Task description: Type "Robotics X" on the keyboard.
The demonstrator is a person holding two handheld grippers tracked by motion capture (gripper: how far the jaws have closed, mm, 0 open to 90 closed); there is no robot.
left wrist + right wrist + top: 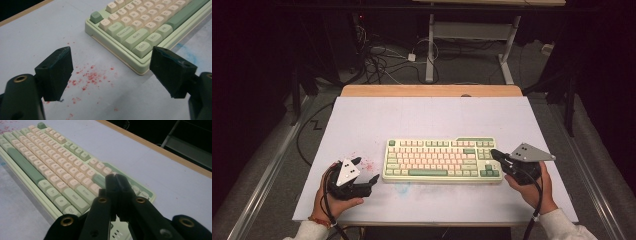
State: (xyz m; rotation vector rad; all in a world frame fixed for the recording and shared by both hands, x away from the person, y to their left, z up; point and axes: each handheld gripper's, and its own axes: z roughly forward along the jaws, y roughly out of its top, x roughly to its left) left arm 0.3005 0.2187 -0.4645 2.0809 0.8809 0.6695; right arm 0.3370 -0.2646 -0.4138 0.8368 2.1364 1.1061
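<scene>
i see the green and cream keyboard (442, 159) lying flat mid-tabletop (412, 117). my left gripper (366, 171), fingers (56, 72) spread wide and empty, sits beside its left end; my right gripper (495, 154) has its fingers pressed together over the right-hand keys.

Green-and-cream keyboard (442, 160), red-speckled white table (362, 125)

Overhead plus two close keyboard (442, 160) views

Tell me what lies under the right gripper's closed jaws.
The right gripper, jaws shut, hangs over the right end of the green-and-cream keyboard. Keys such as Enter and Shift show beside it; the keys directly beneath the jaws are covered.
</scene>
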